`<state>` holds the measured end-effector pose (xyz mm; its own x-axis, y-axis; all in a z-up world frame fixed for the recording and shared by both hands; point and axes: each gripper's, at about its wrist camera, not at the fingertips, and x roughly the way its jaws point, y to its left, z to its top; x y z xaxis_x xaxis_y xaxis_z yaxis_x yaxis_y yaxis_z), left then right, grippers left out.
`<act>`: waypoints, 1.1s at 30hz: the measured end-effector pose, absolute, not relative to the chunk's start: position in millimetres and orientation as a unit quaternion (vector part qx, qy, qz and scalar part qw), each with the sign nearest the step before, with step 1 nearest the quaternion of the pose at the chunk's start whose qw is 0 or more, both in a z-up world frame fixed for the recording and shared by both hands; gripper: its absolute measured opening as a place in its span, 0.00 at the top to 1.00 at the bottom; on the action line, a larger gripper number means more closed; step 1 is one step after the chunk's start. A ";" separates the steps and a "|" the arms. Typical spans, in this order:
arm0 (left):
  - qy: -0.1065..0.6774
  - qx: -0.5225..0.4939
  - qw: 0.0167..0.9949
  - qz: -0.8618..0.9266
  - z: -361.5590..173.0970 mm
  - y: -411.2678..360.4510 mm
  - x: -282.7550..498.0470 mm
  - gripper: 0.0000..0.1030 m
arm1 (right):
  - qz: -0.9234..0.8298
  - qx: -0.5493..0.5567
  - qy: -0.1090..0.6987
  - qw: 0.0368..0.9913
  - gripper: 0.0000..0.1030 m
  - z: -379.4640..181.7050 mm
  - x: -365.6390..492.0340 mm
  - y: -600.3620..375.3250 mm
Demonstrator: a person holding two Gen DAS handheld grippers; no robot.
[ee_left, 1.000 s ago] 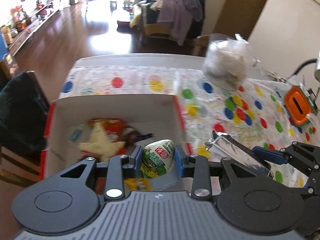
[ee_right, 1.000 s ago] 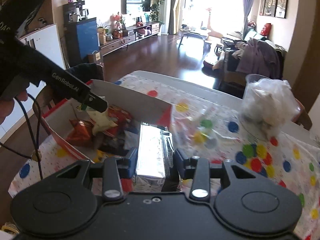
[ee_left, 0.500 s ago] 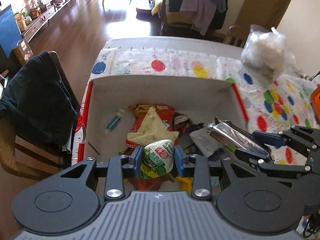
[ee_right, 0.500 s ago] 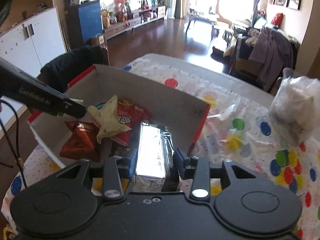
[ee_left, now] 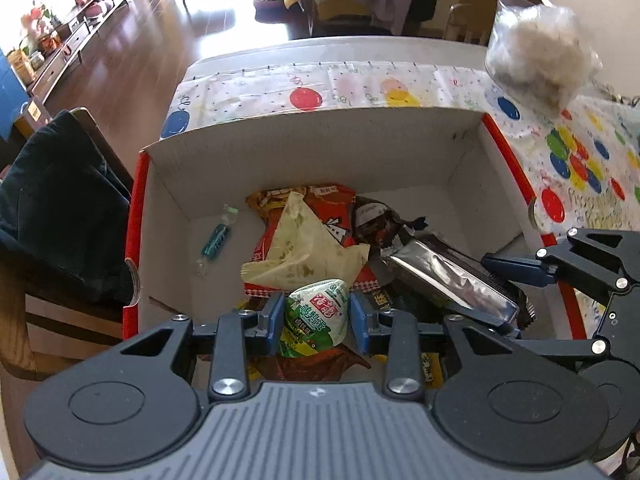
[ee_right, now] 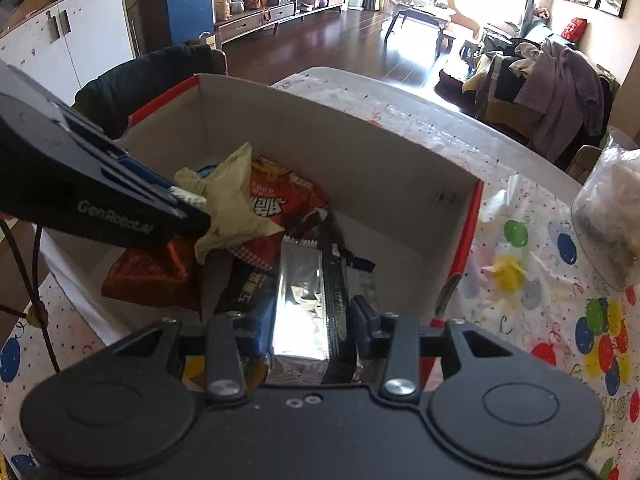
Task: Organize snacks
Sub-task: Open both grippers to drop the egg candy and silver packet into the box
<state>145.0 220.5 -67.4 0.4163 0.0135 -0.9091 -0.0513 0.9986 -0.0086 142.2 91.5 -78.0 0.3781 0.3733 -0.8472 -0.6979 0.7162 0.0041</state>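
Observation:
An open cardboard box (ee_left: 320, 140) with red outer sides stands on the spotted tablecloth. Inside lie a red chip bag (ee_left: 308, 208), a pale yellow wrapper (ee_left: 308, 248), a dark packet (ee_left: 376, 220) and a small teal candy (ee_left: 216, 240). My left gripper (ee_left: 316, 316) is shut on a green-and-white snack pouch (ee_left: 316, 316), low over the box's near side. My right gripper (ee_right: 310, 320) is shut on a silver foil pack (ee_right: 304, 300), also down inside the box (ee_right: 320, 136); that pack (ee_left: 448, 280) shows at the right in the left wrist view.
A clear bag of pale stuff (ee_left: 536, 48) sits at the table's far right corner. A chair draped with a dark garment (ee_left: 52, 216) stands close against the box's left side. The tablecloth (ee_right: 540, 280) stretches to the right of the box.
Both grippers have come forward and down over the box with their snacks still held. The silver pack, earlier outside the box's right wall, now hangs inside it.

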 end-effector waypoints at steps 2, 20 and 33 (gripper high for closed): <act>0.541 -0.009 0.841 0.019 -67.8 216.8 145.4 0.66 | 0.332 -0.181 0.451 0.809 0.62 -78.6 141.3 91.5; 0.516 -0.023 0.856 0.020 -54.6 217.3 123.7 0.46 | 0.337 -0.087 0.453 0.821 0.41 -53.1 134.5 56.3; 0.465 -0.038 0.885 0.016 -18.3 211.6 97.6 0.32 | 0.336 -0.043 0.421 0.842 0.10 -21.0 120.5 27.6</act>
